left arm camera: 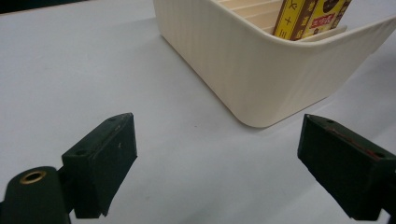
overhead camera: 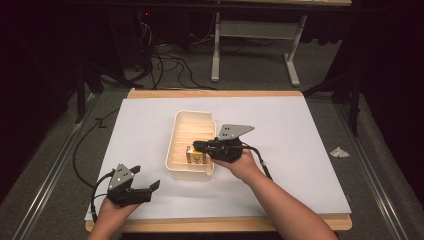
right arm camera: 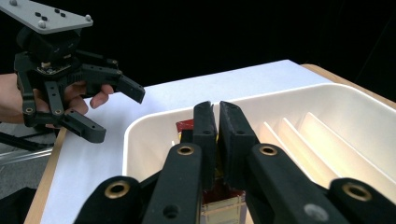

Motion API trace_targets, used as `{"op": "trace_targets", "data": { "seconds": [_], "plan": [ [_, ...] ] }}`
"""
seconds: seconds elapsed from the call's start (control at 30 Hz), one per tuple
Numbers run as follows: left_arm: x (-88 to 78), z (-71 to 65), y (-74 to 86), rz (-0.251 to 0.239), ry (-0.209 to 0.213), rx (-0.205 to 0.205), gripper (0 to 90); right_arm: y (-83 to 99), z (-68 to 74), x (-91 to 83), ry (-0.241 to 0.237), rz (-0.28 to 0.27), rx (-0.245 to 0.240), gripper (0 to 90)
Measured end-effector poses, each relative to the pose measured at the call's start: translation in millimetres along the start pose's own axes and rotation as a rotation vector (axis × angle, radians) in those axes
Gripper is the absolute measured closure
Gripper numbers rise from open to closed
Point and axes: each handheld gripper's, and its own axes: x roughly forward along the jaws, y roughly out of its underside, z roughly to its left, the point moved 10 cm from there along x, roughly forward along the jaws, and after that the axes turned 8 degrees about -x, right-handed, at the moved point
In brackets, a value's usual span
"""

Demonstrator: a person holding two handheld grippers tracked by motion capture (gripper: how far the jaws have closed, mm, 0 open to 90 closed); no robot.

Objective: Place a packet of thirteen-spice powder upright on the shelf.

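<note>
Nearest the person, the left gripper (overhead camera: 145,187) is resting low over the near left part of the white sheet (overhead camera: 300,150) that is covering the table (overhead camera: 215,94). Its two jaws are standing spread wide apart, with bare sheet showing between them in the left gripper view (left arm camera: 215,154); nothing is lying between the pads. The person's left hand (overhead camera: 112,212) is holding it from below, and a black cable (overhead camera: 82,145) is trailing away from it toward the left.

Just beyond it, the cream slotted tray (overhead camera: 172,145) is sitting near the middle of the sheet, its long side running away from the person. In the left gripper view its ribbed near wall (left arm camera: 243,70) is curving just beyond the spread jaws.

The yellow and brown box (overhead camera: 196,156) is standing upright in one of the tray's nearer slots; its printed face is rising above the rim in the left gripper view (left arm camera: 308,18).

The right gripper (overhead camera: 200,146) is reaching into the tray from the right and meeting the top of the box. In the right gripper view its jaws (right arm camera: 218,135) are standing almost pressed together, a narrow slit showing between the pads, with the box (right arm camera: 222,205) directly beneath them. Whether the pads are pinching the box cannot be told.

Farther off, a crumpled scrap of paper (overhead camera: 339,152) is lying on the floor to the right, and a white desk frame (overhead camera: 255,45) is standing behind the table.
</note>
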Motion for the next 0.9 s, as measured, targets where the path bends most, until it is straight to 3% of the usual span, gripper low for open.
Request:
{"op": "trace_targets", "data": {
  "seconds": [0.13, 0.5, 0.73, 0.9],
  "plan": [
    [-0.1, -0.3, 0.0, 0.000, 0.000, -0.001, 12.5, -3.8, -0.4, -3.1, -0.003, -0.015, 0.010, 80.0],
    [1.0, -0.5, 1.0, 0.005, 0.002, 0.003, 12.5, -7.8, -1.1, -12.9, 0.007, -0.022, 0.032, 41.0],
    [0.4, -0.4, -0.3, -0.001, 0.002, 0.000, 12.5, -6.6, -12.7, -25.5, 0.115, -0.020, 0.030, 20.0],
    [1.0, -0.9, -0.2, 0.001, 0.004, -0.001, 12.5, 3.1, -22.1, -42.6, 0.196, 0.016, 0.034, 18.8]
  ]
}}
